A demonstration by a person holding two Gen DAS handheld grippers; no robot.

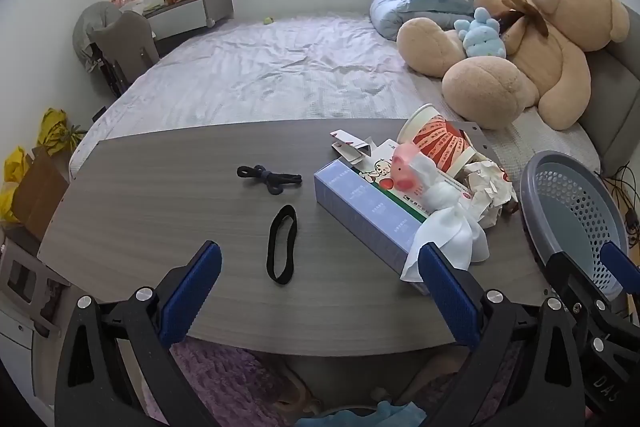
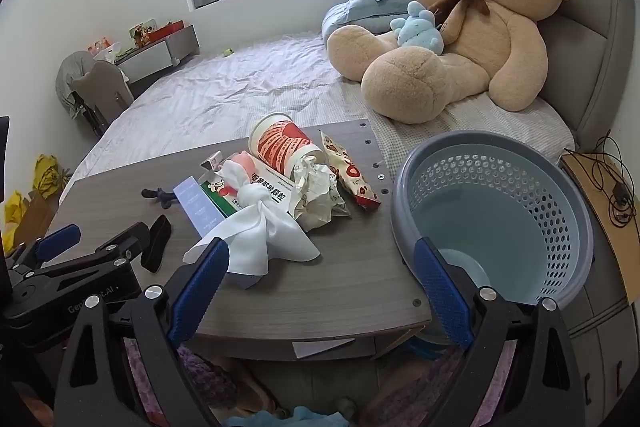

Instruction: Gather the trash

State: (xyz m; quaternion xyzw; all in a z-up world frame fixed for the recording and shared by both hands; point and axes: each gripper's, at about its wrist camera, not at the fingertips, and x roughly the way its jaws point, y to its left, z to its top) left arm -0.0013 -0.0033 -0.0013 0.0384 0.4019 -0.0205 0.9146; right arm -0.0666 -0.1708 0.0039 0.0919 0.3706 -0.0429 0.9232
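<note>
Right wrist view: the trash lies heaped on the far right part of the grey wood-grain table (image 2: 352,279), ahead of the right gripper (image 2: 320,287) and slightly to its left. Nearest the tongs is a white tissue (image 2: 268,231), knotted in the middle; its lower corner lies just beyond the tip of the left blue pad (image 2: 200,291). Behind the tissue lie a long pale blue box (image 2: 196,205) and a green-and-white medicine box (image 2: 272,189), with a pink crumpled wrapper (image 2: 244,161) on top. Further back a red-and-white paper cup (image 2: 282,147) lies on its side, mouth away from the camera. Beside it sit crumpled white paper (image 2: 316,195) and a flat snack packet (image 2: 352,175).

The right gripper's jaws stand wide apart with nothing between them; they hang over the table's near right corner. Just right of the table, touching or nearly touching its edge, stands a grey perforated basket (image 2: 560,187), and nothing shows on its visible floor. The right pad overlaps its near rim in the picture.

In the left wrist view the left gripper (image 1: 320,291) is likewise spread wide and holds nothing. A black hair band (image 1: 282,245) lies flat on the table between and just beyond its pads, and a dark knotted cord (image 1: 268,177) lies further off. The trash heap sits ahead and to the right; the pale blue box's near end and the tissue reach the tip of the right pad.

Beyond the table is a bed (image 1: 256,75) with a large teddy bear (image 1: 540,39).
</note>
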